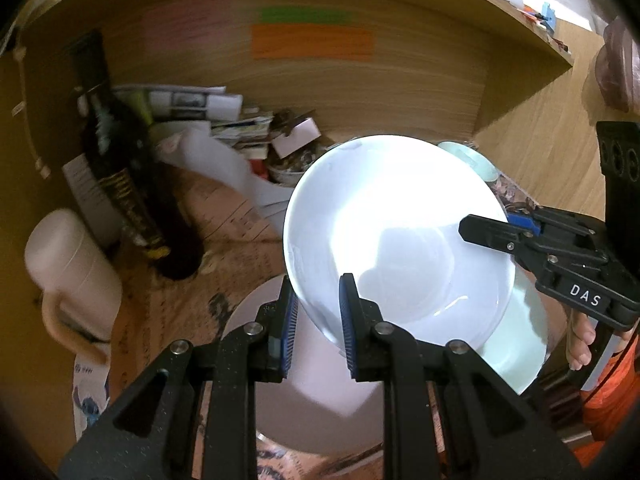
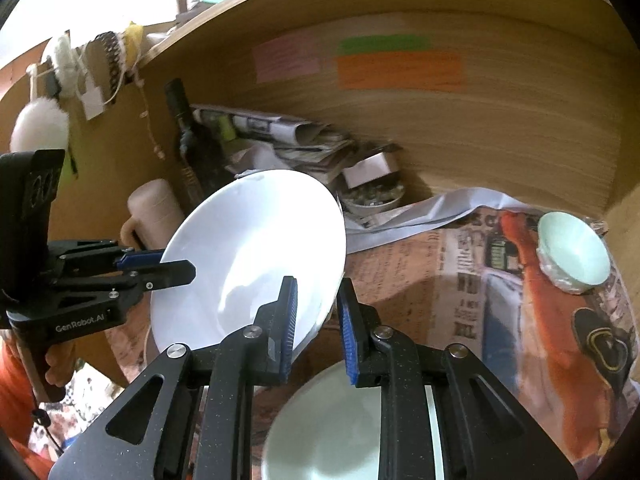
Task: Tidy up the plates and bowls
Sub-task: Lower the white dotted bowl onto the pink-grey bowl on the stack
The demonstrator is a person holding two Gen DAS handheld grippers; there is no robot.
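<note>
A large white plate point(image 1: 384, 240) hangs tilted above the newspaper-covered surface, held by both grippers. My left gripper point(image 1: 319, 320) is shut on its near rim and shows on the plate's left edge in the right wrist view point(image 2: 168, 266). My right gripper point(image 2: 318, 320) is shut on the opposite rim of the white plate point(image 2: 256, 248) and reaches in from the right in the left wrist view point(image 1: 486, 226). Under the held plate lie a pale green plate point(image 1: 520, 340) point(image 2: 340, 420) and a pinkish-white plate point(image 1: 312, 380). A small green bowl point(image 2: 572, 256) point(image 1: 468, 156) stands at the right.
A dark bottle point(image 1: 120, 168) point(image 2: 188, 140) and a beige mug point(image 1: 68, 272) point(image 2: 156, 208) stand at the left. Folded newspapers point(image 2: 280, 132) and a tin of small items point(image 2: 372, 196) crowd the back. A wooden back wall point(image 1: 360, 92) with coloured notes closes the space.
</note>
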